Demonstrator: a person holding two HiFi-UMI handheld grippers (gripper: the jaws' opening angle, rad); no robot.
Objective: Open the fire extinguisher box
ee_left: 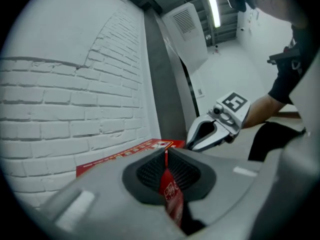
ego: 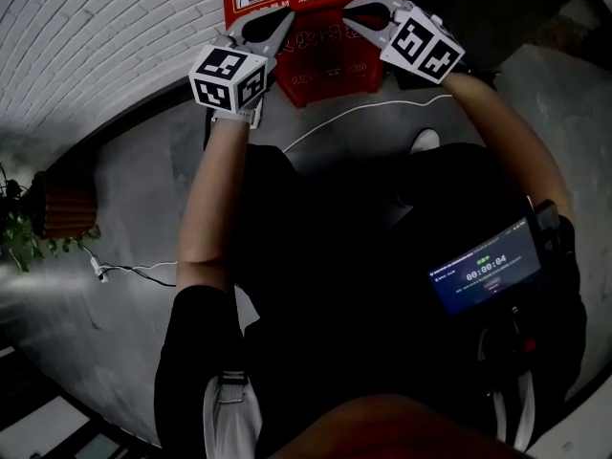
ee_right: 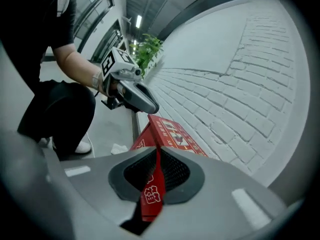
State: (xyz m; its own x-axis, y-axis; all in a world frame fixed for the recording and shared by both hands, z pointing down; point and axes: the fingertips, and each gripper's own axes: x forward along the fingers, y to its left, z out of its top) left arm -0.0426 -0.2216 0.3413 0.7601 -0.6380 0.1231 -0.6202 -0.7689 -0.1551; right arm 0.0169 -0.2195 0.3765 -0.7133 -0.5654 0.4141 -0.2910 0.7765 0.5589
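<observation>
A white brick wall (ego: 96, 27) is the biggest thing, and a grey floor (ego: 124, 189) runs along it. A person in dark clothes (ego: 316, 285) stands over the floor with both bare arms held out in front.

The red fire extinguisher box (ego: 330, 70) sits on the floor, right up against the wall. Its lid is down. The head view shows its top and front from above. The two claw views look at it from low down and from each side, so they show the picture strip on its lid.

The left claw (ego: 285, 17) and the right claw (ego: 351, 10) both hang just above the top of the box, close to each other, with their tips pointing at the wall. Each claw is clenched with its two jaws pressed together, and nothing is held in either one. Only a thin line of the red box shows in the crack behind the jaws. Each claw view also shows the other claw from the side, with its marker cube.

A green plant (ego: 19, 228) in a brown pot (ego: 62, 208) stands by the wall on the person's left; the right claw view shows it too. Only the left claw view shows a long ceiling light (ee_left: 213, 9).

Only the head view shows a small lit screen (ego: 488, 275) at the person's right hip and a thin white cable (ego: 354, 113) lying on the floor near the box
</observation>
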